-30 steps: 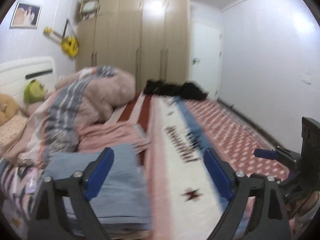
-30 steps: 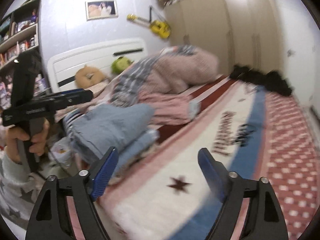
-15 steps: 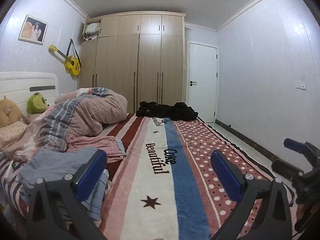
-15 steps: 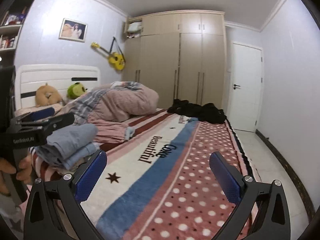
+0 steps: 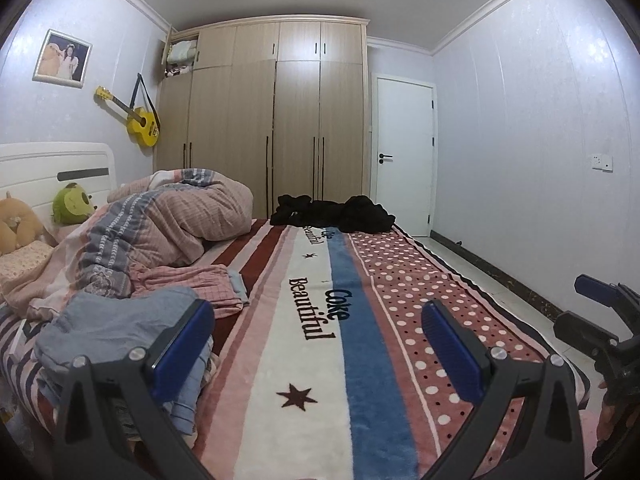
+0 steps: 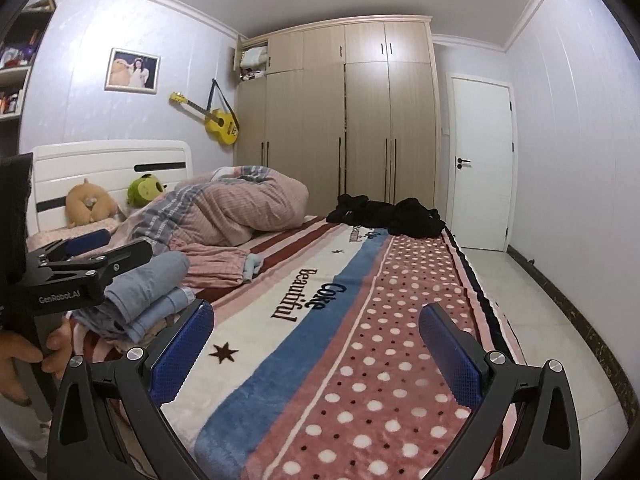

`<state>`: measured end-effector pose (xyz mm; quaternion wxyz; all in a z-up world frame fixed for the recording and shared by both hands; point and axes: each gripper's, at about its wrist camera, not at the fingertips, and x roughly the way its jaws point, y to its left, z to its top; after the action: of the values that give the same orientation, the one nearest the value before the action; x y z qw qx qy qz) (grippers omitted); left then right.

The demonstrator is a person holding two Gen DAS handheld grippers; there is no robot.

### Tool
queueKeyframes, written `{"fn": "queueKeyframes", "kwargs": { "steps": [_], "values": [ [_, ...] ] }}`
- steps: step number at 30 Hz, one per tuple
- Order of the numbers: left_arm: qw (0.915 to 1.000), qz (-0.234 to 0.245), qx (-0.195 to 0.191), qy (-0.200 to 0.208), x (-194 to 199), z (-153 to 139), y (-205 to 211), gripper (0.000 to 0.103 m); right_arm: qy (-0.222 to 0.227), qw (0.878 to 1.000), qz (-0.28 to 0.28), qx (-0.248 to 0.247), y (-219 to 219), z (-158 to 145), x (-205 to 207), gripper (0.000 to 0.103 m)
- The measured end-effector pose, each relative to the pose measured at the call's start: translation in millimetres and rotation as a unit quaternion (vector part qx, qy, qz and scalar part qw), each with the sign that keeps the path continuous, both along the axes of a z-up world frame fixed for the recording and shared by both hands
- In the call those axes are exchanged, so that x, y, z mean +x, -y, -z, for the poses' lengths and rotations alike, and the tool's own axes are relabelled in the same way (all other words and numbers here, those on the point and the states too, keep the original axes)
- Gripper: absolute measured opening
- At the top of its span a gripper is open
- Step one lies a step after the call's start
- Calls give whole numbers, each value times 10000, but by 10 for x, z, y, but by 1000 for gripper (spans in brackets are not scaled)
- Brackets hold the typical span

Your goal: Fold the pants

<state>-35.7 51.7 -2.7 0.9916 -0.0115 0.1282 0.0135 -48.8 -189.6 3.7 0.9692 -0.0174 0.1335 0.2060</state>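
Left gripper (image 5: 318, 344): jaws spread wide, nothing between the blue pads, only blanket below. Right gripper (image 6: 316, 346): likewise released and empty; its body side reads "GenRobot.AI" in the right wrist view, where a hand (image 6: 24, 356) holds the left unit's handle.

Folded pants (image 5: 116, 328), light blue denim, sit in a stack just beside and partly behind the left jaw of the left gripper, at the bed's near left edge.

Between and ahead of both sets of jaws: striped fleece blanket (image 5: 320, 360) with stars and dots, printed "Coke Beautiful" in black.

Further left: pink checked garment (image 5: 192, 284), then a bunched duvet (image 5: 172, 220).

Far end, straight ahead: black clothes pile (image 5: 332, 214).

Beyond: wardrobe (image 5: 276, 120), white door (image 5: 402, 152), yellow guitar (image 5: 138, 122) on the wall; its label is unreadable.
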Motion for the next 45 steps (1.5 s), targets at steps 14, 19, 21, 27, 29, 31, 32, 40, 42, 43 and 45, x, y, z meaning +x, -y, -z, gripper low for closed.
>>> {"fn": "queueKeyframes", "kwargs": {
  "steps": [14,19,21,27,29,31,32,40,42,43,45],
  "values": [
    [10000,-29,14,29,-7,2,2,102,-6,9999,-113,55,-35,-33,-50,102],
    [10000,-39,23,39,-9,4,2,102,-5,9999,-143,69,-38,-50,-57,102],
    [10000,-40,21,42,-10,5,0,102,-7,9998,-159,75,-36,-56,-54,102],
    [10000,-56,39,38,-6,6,5,102,-5,9998,-180,83,-40,-69,-56,102],
    [10000,-50,33,39,-5,6,5,102,-9,9998,-184,86,-42,-71,-58,102],
    [10000,-57,28,38,-5,9,3,102,-2,9998,-182,81,-42,-75,-59,102],
    [10000,-54,32,41,-6,7,4,102,-2,9998,-182,83,-42,-75,-59,102],
    [10000,-55,36,35,-4,11,2,102,-7,9998,-186,87,-42,-74,-57,102],
    [10000,-52,32,37,-6,7,4,102,-12,9998,-187,84,-46,-74,-57,102],
    [10000,-53,31,37,-7,9,3,102,-14,9998,-192,82,-43,-76,-53,102],
    [10000,-60,37,37,-7,7,4,102,-14,9998,-190,86,-45,-78,-54,102]
  ]
}}
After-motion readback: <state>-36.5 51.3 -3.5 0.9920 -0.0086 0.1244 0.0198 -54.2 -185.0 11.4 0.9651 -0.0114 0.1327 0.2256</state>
